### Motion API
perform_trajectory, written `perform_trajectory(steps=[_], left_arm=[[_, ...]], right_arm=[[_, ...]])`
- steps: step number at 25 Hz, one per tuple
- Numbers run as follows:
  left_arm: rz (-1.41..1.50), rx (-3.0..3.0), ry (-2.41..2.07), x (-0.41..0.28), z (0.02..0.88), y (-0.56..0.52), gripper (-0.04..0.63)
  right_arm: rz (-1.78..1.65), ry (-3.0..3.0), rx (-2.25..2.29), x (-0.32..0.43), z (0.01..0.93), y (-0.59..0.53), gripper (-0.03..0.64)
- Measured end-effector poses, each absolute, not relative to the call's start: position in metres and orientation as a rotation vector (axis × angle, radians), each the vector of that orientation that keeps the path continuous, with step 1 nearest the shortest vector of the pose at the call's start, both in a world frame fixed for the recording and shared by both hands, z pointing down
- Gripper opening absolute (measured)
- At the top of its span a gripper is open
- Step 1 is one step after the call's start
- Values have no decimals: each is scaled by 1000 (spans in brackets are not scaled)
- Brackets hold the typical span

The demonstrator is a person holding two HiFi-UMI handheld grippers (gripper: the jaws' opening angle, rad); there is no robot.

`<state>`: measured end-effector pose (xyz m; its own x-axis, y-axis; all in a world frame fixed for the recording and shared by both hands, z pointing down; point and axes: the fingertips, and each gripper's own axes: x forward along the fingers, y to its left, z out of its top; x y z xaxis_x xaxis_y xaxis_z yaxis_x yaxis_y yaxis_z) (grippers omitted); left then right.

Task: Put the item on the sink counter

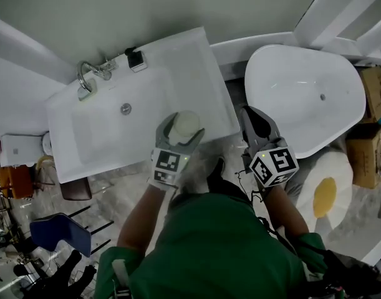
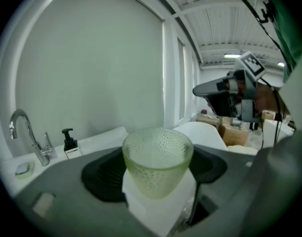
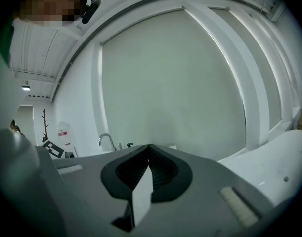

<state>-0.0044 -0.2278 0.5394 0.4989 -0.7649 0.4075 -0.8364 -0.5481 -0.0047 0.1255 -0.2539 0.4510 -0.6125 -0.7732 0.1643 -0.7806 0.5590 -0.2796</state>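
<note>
1. The cup (image 2: pixel 158 159), pale green and pebbled, sits upright and mouth-up between the jaws of the left gripper (image 1: pixel 178 134). The jaws stand wide but press on its sides, so it is pinched, not loose.

2. From above, the cup hangs over the front right part of the sink counter (image 1: pixel 206 58), close to the near edge. I cannot tell whether its base has met the surface yet.

3. The biggest risk, I'd say, is letting go too near that front edge. A cup set half off the rim would tip to the floor.

4. Letting go while it is above the surface could make it bounce or topple. The walls taper toward the base, so it may also slide down in the pads if the squeeze eases early.

5. Drifting left would put it over the basin (image 1: pixel 125 120) instead of the flat ledge. The faucet (image 1: pixel 87 76) and soap dispenser (image 1: pixel 135 58) are well apart from it at the back, so a knock there looks unlikely.

6. The left forearm reaches straight ahead from the body, and its gripper is held level and pointed at the wall.

7. The right gripper (image 1: pixel 252 116) is held out to the right, between the counter and the bathtub (image 1: pixel 302 92). Its jaws are pressed together on nothing.
</note>
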Motion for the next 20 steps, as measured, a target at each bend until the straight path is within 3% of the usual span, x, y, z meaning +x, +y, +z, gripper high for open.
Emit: perform_trajectory(steps=[20], left_arm=[[633, 2595, -1220, 25, 612, -369, 379]], right_arm=[[580, -2601, 1476, 154, 493, -329, -2]])
